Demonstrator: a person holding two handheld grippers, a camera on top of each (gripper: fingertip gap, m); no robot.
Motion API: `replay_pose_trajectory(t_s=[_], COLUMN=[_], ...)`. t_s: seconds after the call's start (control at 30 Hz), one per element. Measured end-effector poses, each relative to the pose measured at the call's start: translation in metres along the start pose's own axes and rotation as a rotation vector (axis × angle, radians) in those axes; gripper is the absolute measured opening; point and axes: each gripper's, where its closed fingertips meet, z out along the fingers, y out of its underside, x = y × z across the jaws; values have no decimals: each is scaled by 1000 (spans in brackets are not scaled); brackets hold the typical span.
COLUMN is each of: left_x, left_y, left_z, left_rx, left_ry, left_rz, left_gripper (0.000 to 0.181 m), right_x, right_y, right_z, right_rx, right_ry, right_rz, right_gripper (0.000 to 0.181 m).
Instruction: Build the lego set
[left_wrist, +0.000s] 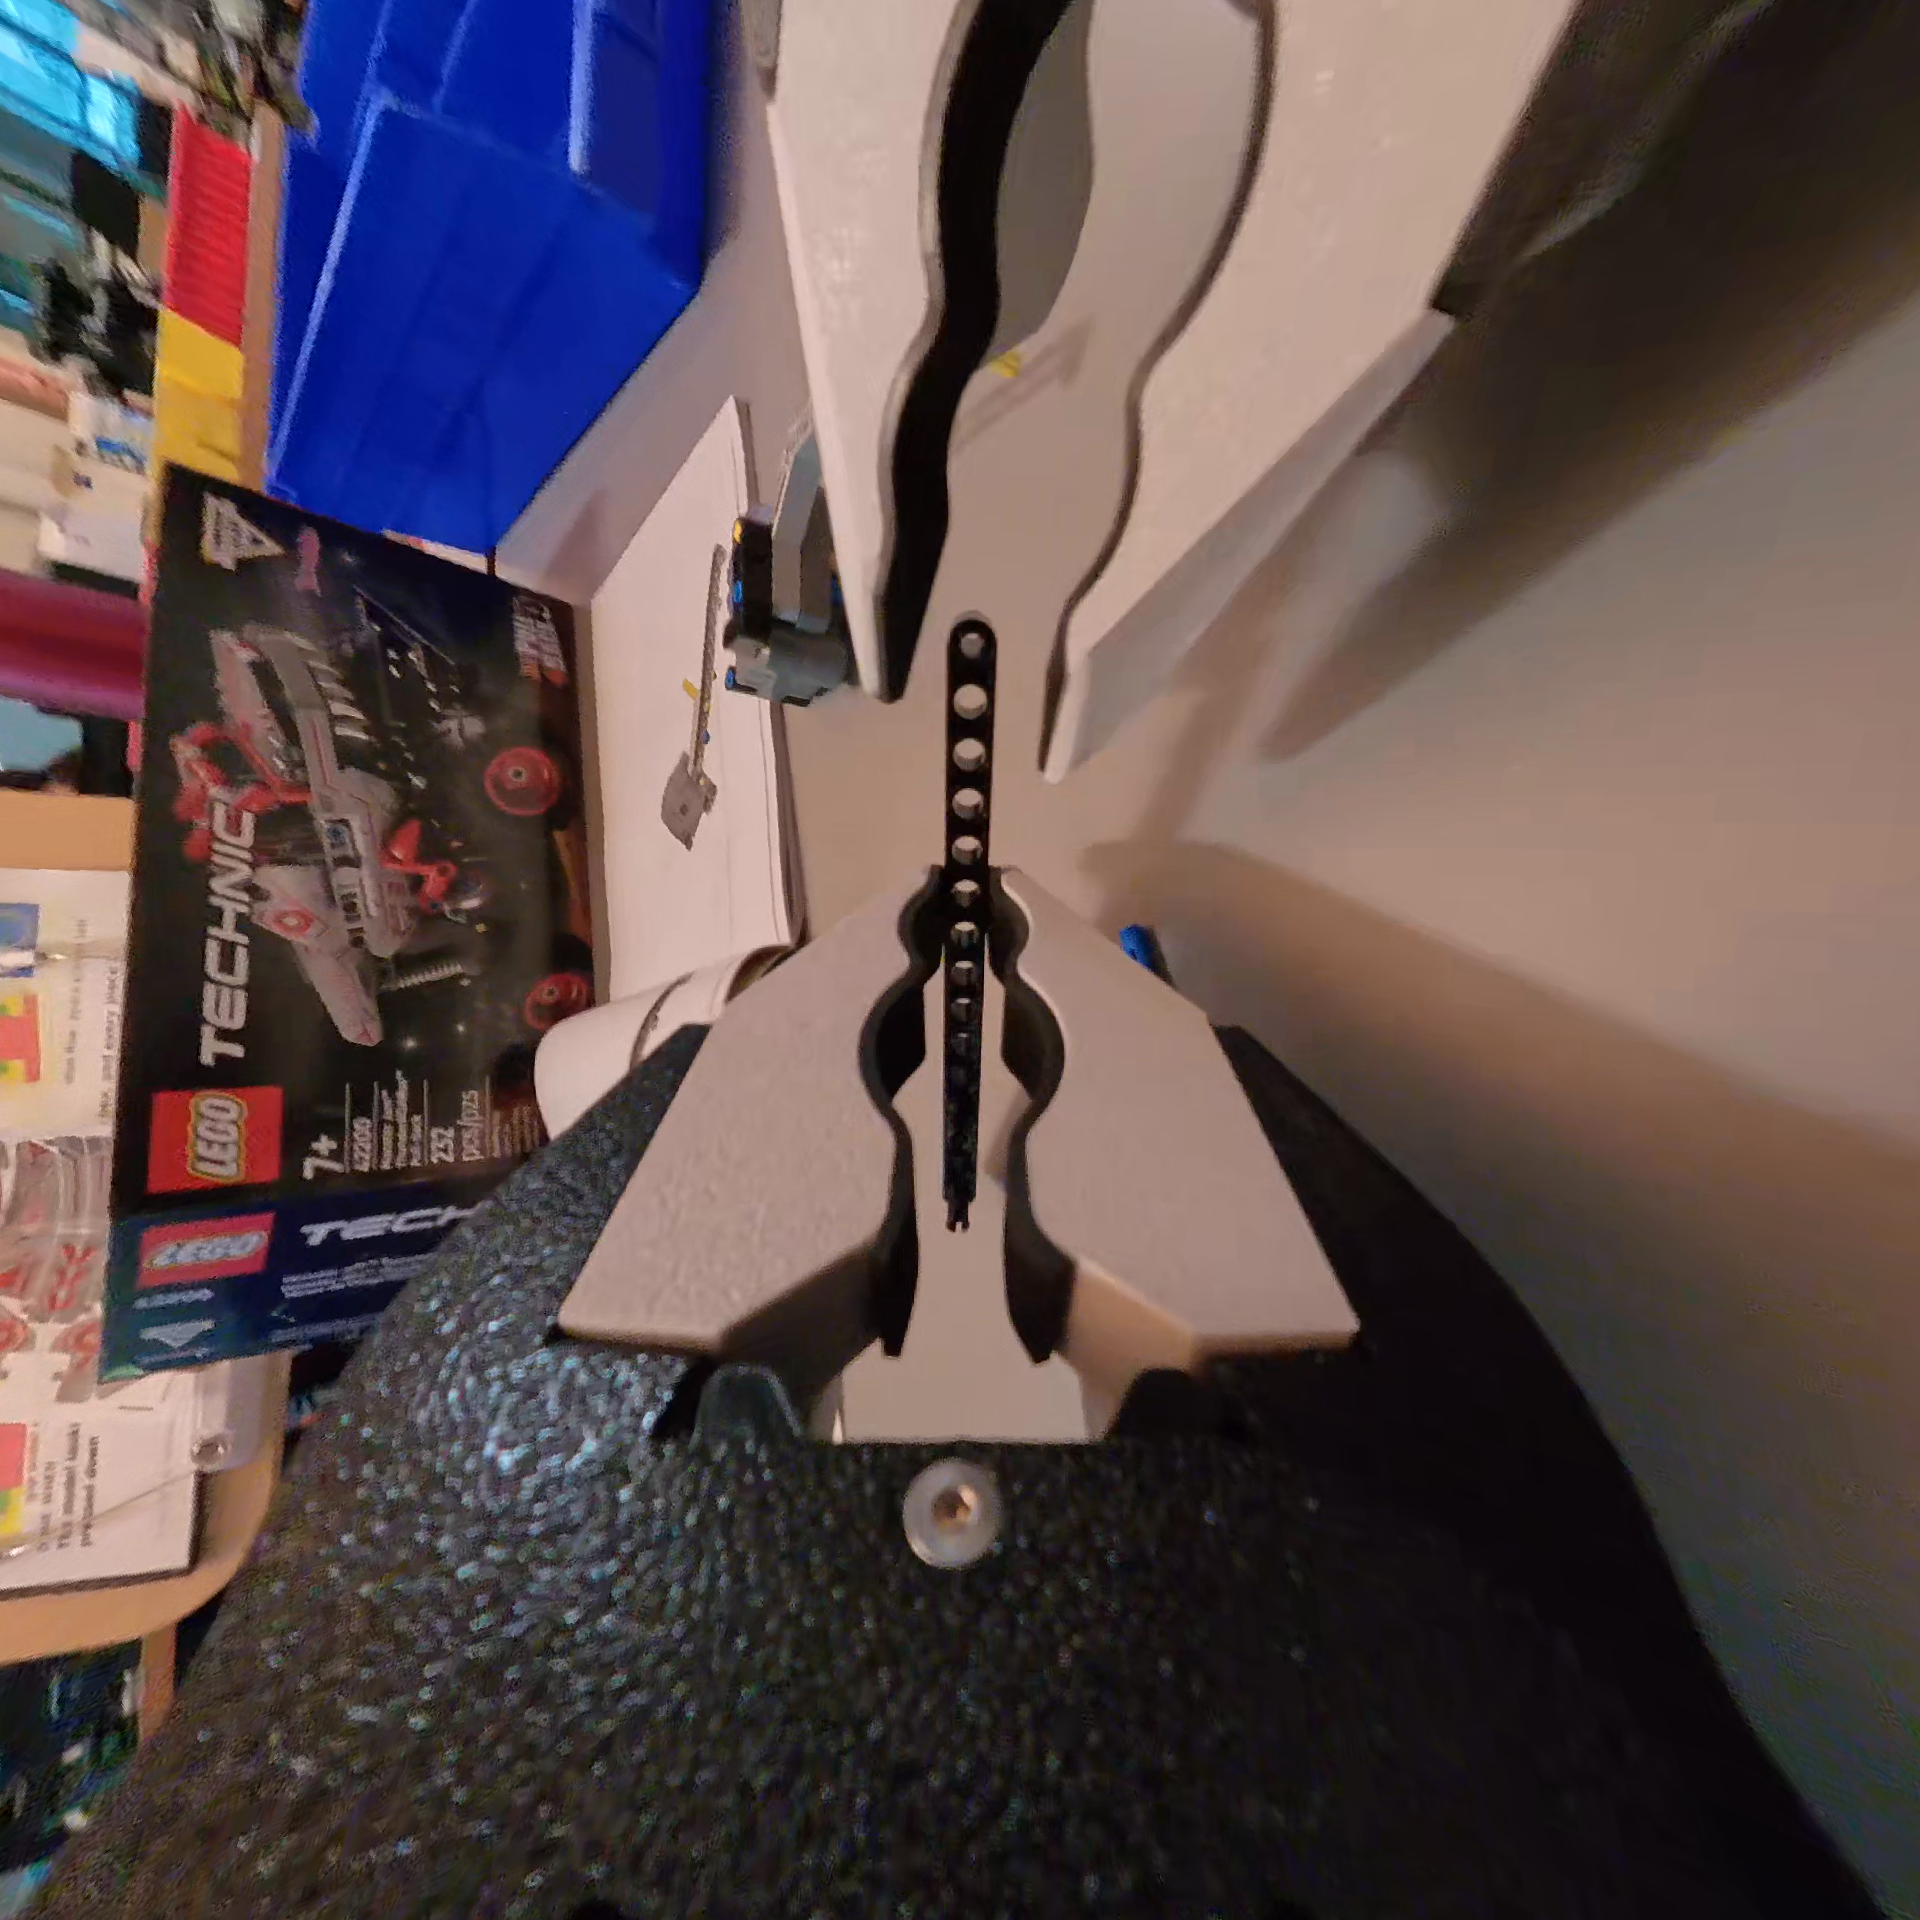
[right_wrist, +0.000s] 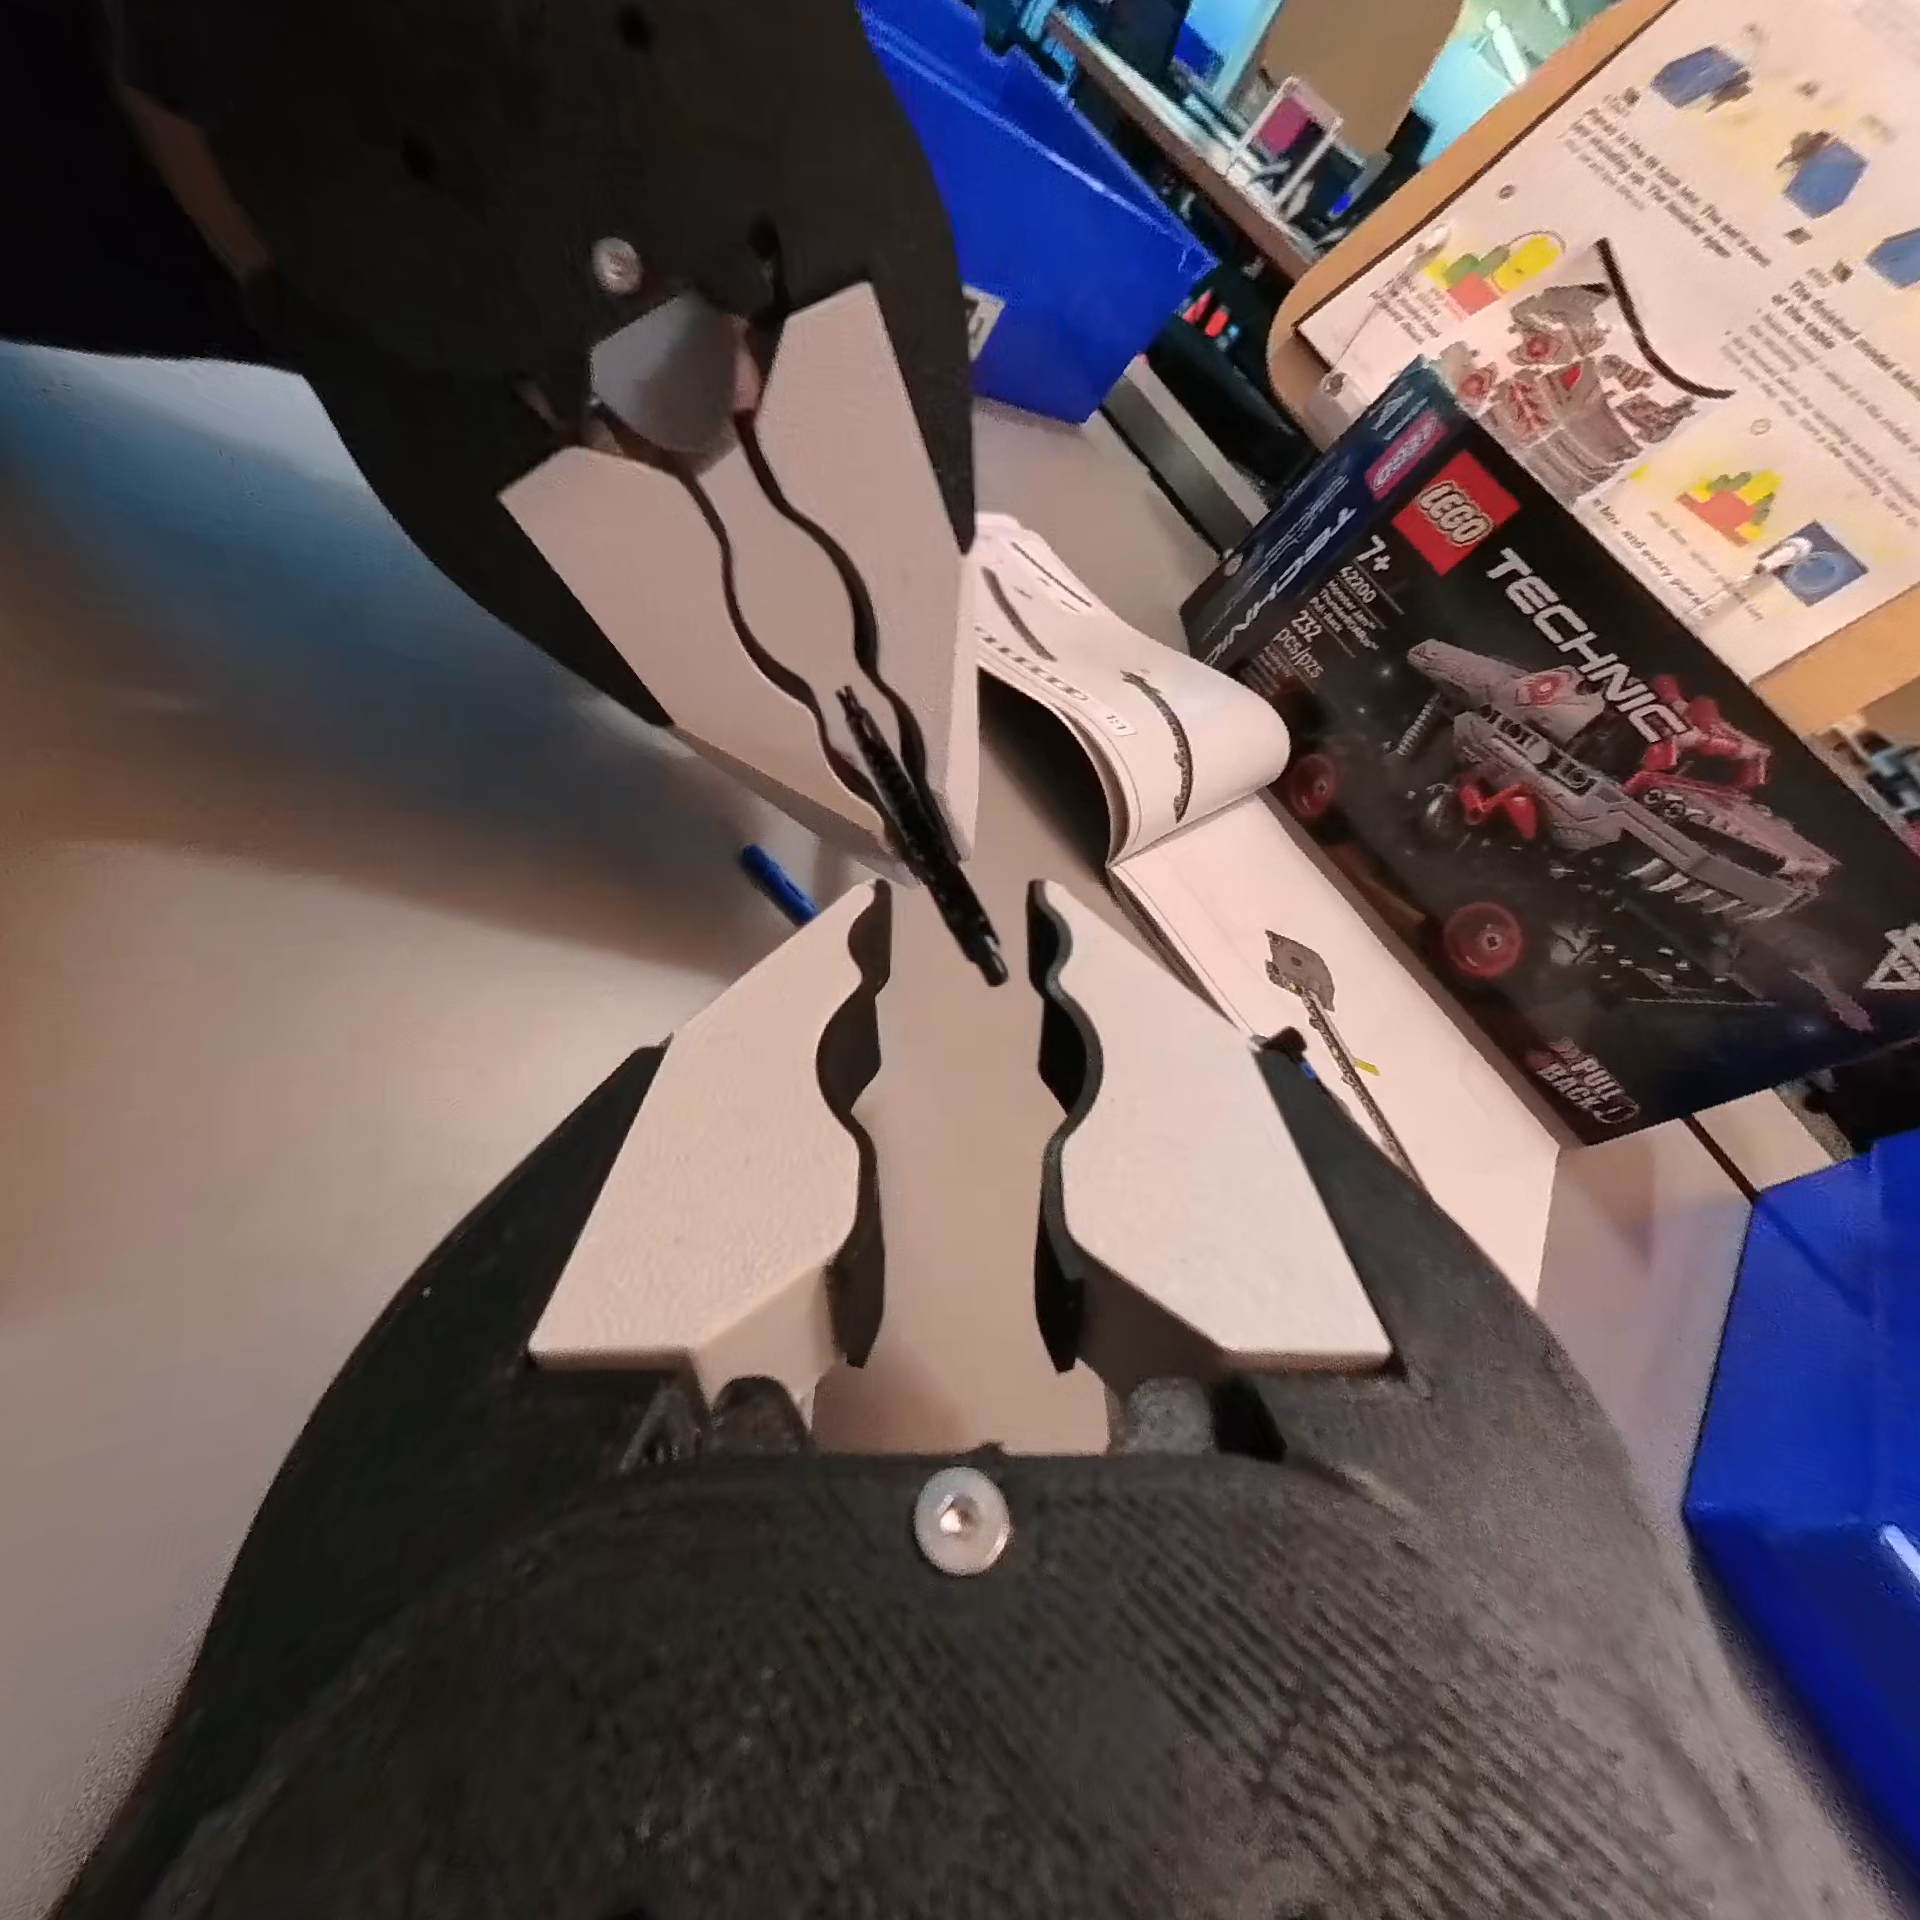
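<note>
My left gripper (left_wrist: 966, 894) is shut on a long black Technic beam (left_wrist: 971, 769) with a row of holes, which sticks out forward past the fingertips. My right gripper (left_wrist: 977, 717) faces it from above in the left wrist view, open, with the beam's far end between its fingertips. In the right wrist view my right gripper (right_wrist: 958, 896) is open and empty, and the beam (right_wrist: 966, 925) held by the left gripper (right_wrist: 930, 857) pokes into the gap between its fingers. Both are held above the white table (right_wrist: 312, 987).
An open instruction booklet (left_wrist: 686, 623) (right_wrist: 1195, 904) lies on the table beside the Lego set box (left_wrist: 353, 831) (right_wrist: 1558, 779). A partly built grey assembly (left_wrist: 779, 644) stands by the booklet. A small blue piece (right_wrist: 774, 883) lies on the table. Blue bins (left_wrist: 468, 260) (right_wrist: 1818, 1455) stand around. Both grippers' tips are close together, under 4 cm apart.
</note>
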Motion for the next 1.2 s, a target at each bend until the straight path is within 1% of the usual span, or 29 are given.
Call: replay_pose_trajectory(t_s=[0.07,0.2,0.33,0.4,0.43,0.47,0.53,0.63,0.7,0.77,0.83,0.87,0.9,1.0,1.07,1.1,1.2], left_x=[1,0,4,6,6,7,7,-1,-7,0,19,29,33,40,43,44,42], left_y=[0,5,4,3,2,2,4,3,3,5,12,16,20,25,24,23,21], left_z=[-2,-4,-4,-4,-3,-3,-3,-3,-7,-14,-19,-22,-22,-21,-19,-17,-12], left_rx=[21,19,27,28,31,31,28,38,49,52,34,15,1,5,1,4,5], left_ry=[15,21,46,58,57,65,71,23,-14,42,187,266,298,348,372,379,367], left_rz=[20,117,171,181,182,177,147,59,-3,-101,-269,-357,-433,-592,-660,-682,-735], left_gripper=[4,4,4,4,4,4,5,8,14,13,11,14,17,19,25,24,15], right_x=[0,-6,-14,-15,-13,-13,-15,-8,2,12,15,13,12,8,8,7,7], right_y=[0,1,2,4,5,5,7,7,12,18,24,25,27,34,34,34,35], right_z=[-2,-2,1,3,4,3,5,5,4,2,3,4,6,10,10,10,10], right_rx=[19,22,15,-1,-11,-11,-24,-26,-49,-77,-121,-135,-153,-205,-206,-204,-200], right_ry=[-2,-19,-32,-21,-1,8,-9,26,91,159,193,193,190,183,183,178,168], right_rz=[-8,-81,-159,-190,-204,-220,-186,-150,-147,-175,-217,-239,-257,-312,-317,-312,-291], right_gripper=[20,12,14,13,7,6,6,6,5,5,5,5,5,5,5,5,5])
